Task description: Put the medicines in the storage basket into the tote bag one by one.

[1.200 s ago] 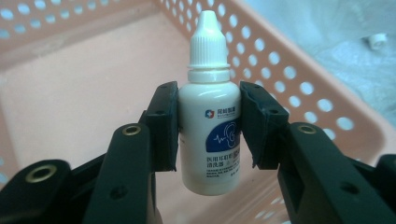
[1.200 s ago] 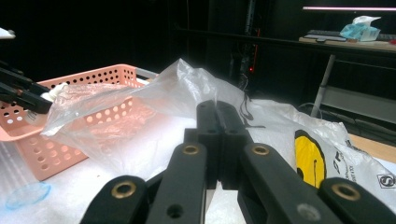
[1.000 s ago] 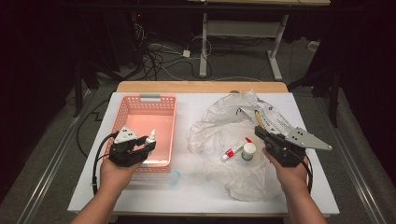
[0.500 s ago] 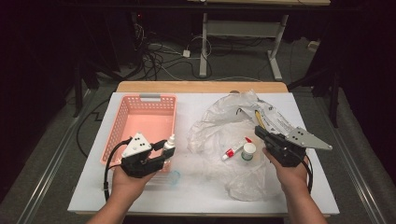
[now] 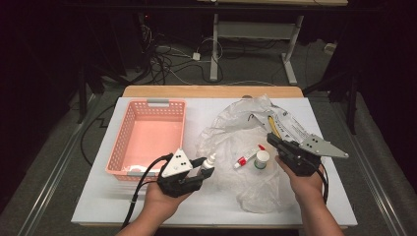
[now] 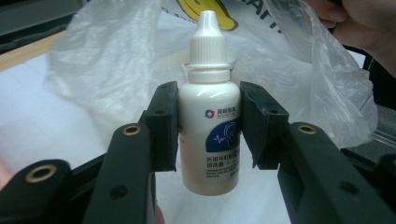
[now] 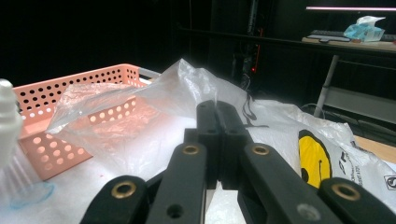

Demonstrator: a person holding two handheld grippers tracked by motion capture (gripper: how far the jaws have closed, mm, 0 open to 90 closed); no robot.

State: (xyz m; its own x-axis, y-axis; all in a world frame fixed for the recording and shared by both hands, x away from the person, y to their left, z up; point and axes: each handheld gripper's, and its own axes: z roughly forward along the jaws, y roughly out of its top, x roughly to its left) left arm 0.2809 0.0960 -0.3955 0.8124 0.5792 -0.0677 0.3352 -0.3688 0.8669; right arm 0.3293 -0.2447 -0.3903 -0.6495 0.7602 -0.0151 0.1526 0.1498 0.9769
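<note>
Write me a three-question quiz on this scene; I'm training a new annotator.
1. True or false: the left gripper is shut on the white dropper bottle.
2. Which lies on the clear plastic bag: A) a small tube with a red cap, B) a spoon, C) a cup?
3. How do the right gripper's jaws stand?

Key: 1 true. 2 A. 3 shut, pressed together with nothing between them.

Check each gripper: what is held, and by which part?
The left gripper clamps a white dropper bottle by the sides of its body, cap free above. The right gripper is shut with nothing between its jaws.
</note>
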